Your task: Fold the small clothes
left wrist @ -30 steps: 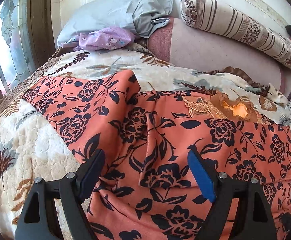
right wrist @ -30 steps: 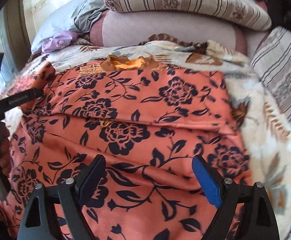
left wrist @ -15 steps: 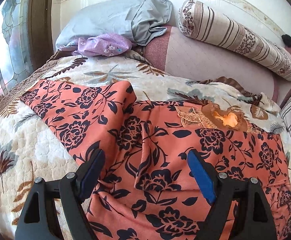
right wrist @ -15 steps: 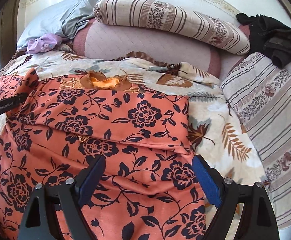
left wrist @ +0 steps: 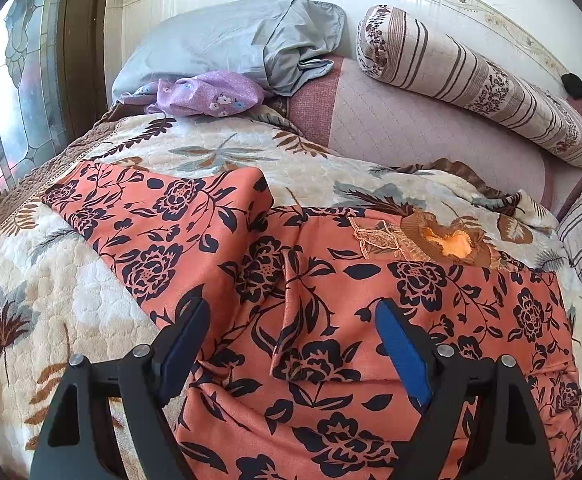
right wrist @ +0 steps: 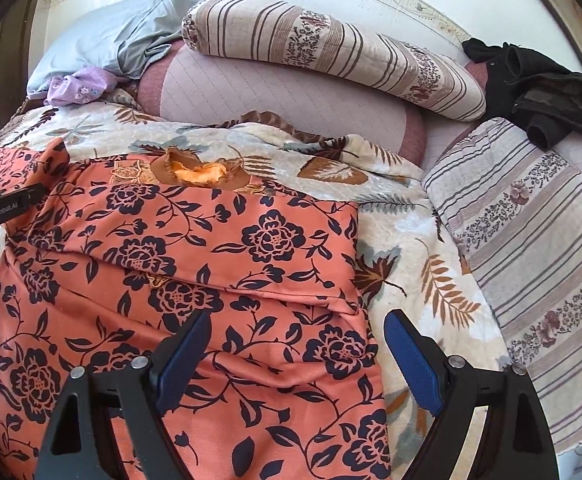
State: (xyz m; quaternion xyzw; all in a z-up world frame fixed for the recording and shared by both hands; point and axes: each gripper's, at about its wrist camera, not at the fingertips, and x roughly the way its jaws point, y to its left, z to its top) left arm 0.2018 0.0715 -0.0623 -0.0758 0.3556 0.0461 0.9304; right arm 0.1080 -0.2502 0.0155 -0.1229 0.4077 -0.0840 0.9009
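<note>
An orange garment with dark blue flowers [left wrist: 331, 300] [right wrist: 195, 280] lies spread on the bed. Its brown embroidered neck [left wrist: 443, 240] [right wrist: 195, 172] points to the headboard. One sleeve [left wrist: 151, 216] stretches out to the left. The right sleeve [right wrist: 251, 240] lies folded across the body. My left gripper [left wrist: 291, 320] hovers open over the garment's left half, nothing between its blue pads. My right gripper [right wrist: 297, 332] hovers open over the garment's right edge, also empty. The left gripper's black body [right wrist: 7, 208] shows at the left rim of the right wrist view.
A leaf-patterned quilt [left wrist: 51, 300] [right wrist: 411, 240] covers the bed. Near the headboard lie a grey pillow [left wrist: 231, 40], a purple floral cloth [left wrist: 207, 92], a pink cushion [right wrist: 283, 108] and a striped bolster [right wrist: 331, 44]. A striped pillow [right wrist: 531, 240] and black clothing [right wrist: 539, 88] sit at right.
The right gripper has risen and tilted up, so its view takes in more of the bed's right side. The left gripper has barely moved. Both stay open.
</note>
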